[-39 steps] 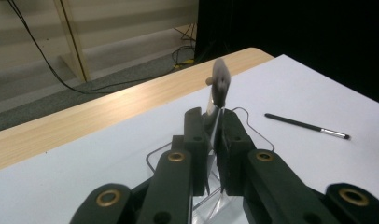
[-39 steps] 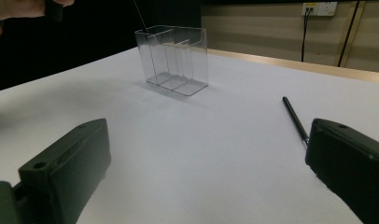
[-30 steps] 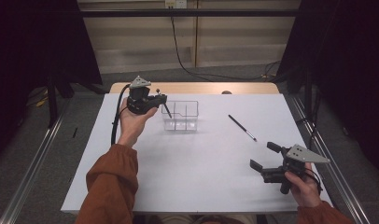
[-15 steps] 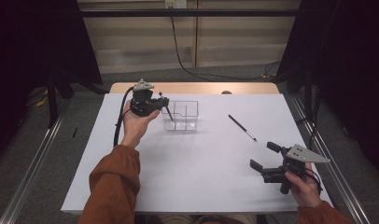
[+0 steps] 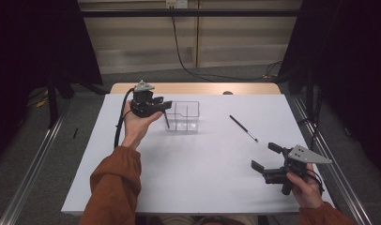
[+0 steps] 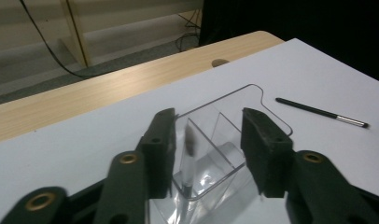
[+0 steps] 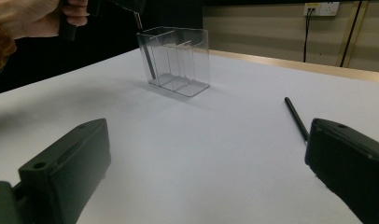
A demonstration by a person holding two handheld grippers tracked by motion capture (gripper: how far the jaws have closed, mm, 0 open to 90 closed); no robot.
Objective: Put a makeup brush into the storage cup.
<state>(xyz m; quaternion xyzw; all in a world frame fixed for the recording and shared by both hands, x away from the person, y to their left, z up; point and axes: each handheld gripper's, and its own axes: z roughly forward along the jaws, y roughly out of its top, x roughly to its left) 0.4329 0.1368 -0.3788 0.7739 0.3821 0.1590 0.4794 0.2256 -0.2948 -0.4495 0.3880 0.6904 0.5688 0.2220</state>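
Observation:
A clear plastic organizer (image 5: 187, 117) with several compartments stands on the white table at the back. My left gripper (image 5: 163, 107) hovers over its left end. Its jaws have just been opening and now stand apart. A dark pen (image 6: 189, 151) stands between them, free of the pads, its lower end inside the left compartment (image 7: 149, 65). A second dark pen (image 5: 243, 128) lies flat to the organizer's right. My right gripper (image 5: 266, 157) rests open near the front right edge, nothing between its fingers.
White sheet (image 5: 202, 178) covers the table, with a bare wooden strip (image 5: 193, 88) at the back. A cable (image 5: 119, 124) trails from the left gripper along the forearm. The second pen (image 7: 296, 116) lies just beyond the right gripper's jaws.
The left gripper's jaws have opened and let go of the dark pen, which now stands in the organizer's left compartment. The right hand has not moved.

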